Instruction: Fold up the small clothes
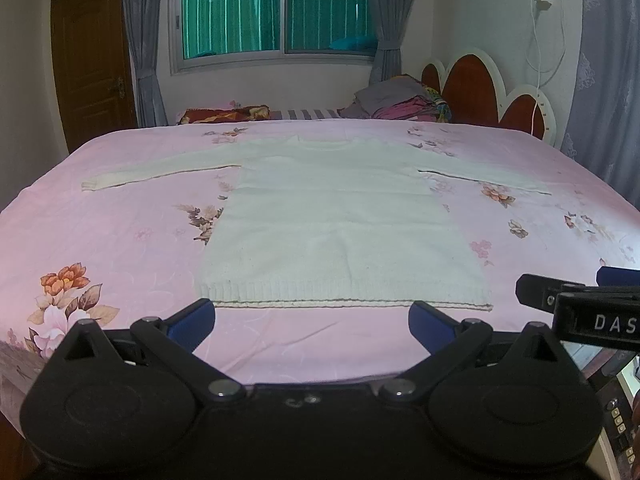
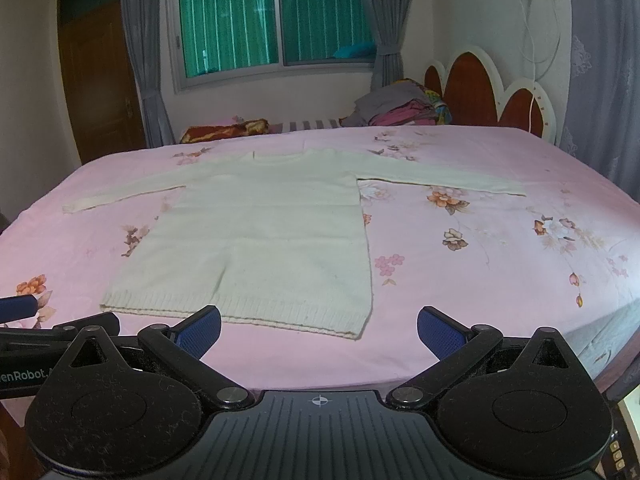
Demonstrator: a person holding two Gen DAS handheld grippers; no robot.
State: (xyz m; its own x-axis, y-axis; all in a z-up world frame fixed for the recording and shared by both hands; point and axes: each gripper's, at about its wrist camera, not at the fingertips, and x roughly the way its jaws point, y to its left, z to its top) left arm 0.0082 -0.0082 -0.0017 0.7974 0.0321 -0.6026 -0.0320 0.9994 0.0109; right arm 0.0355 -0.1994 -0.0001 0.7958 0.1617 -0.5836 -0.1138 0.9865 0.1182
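A white knit sweater lies flat on the pink floral bedsheet, both sleeves spread out to the sides, ribbed hem toward me. It also shows in the right wrist view. My left gripper is open and empty, just in front of the hem. My right gripper is open and empty, in front of the hem's right corner. The right gripper's fingers show at the right edge of the left wrist view. The left gripper's fingers show at the left edge of the right wrist view.
A pile of folded clothes and a red patterned pillow lie at the far side of the bed. A red and white headboard stands at the far right. The bed's near edge drops off at the right.
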